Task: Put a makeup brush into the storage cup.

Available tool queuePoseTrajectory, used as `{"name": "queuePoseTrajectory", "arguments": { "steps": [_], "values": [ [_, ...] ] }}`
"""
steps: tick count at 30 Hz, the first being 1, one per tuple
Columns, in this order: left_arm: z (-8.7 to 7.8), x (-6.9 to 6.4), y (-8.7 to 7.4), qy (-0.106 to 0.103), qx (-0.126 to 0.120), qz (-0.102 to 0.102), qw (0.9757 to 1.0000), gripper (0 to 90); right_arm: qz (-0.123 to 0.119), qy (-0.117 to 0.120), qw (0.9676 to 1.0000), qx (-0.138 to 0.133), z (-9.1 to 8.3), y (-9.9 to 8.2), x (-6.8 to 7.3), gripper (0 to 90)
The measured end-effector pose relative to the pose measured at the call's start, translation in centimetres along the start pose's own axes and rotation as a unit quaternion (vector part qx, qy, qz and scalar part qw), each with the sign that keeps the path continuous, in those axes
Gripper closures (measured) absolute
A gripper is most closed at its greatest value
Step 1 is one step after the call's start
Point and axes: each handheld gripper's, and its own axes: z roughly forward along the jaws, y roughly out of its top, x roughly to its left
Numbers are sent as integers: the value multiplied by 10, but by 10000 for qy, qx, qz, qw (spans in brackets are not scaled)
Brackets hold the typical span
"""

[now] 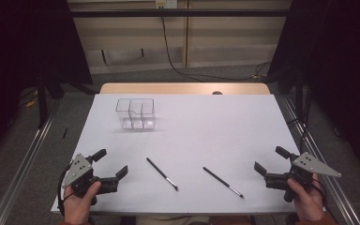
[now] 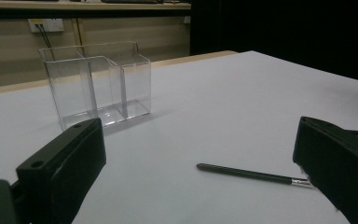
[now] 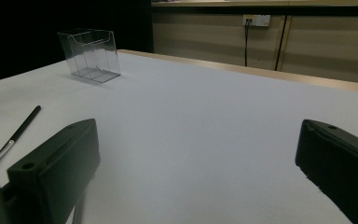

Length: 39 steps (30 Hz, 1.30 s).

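Observation:
Two thin black brushes with silver ferrules lie flat near the front of the white table: the left brush and the right brush. A clear plastic holder with compartments stands upright at the back left. My left gripper rests at the front left corner, open and holding nothing, left of the left brush; the holder is ahead of it. My right gripper sits at the front right, open with nothing between its jaws. It faces the holder, with a brush at its left.
The table's wooden back edge runs behind the white surface. Black curtains hang on both sides, and a cable trails over the floor behind. Metal rails flank the table.

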Motion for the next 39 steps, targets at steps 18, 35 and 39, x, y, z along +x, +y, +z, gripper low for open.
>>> {"name": "queuePoseTrajectory", "arguments": {
  "steps": [18, 35, 39],
  "values": [
    [0, 0, 0, -73, 148, 55, 9998, 20, 22, 96, 9999, 35, 2, 0, -1, 0],
    [18, -8, 7, -579, 258, 245, 9977, 24, -19, 125, 9999, 43, 1, 0, 2, 0],
    [25, -12, 14, -633, 231, 312, 9972, 26, -17, 160, 9999, 60, 2, 0, 2, 0]
  ]
}}
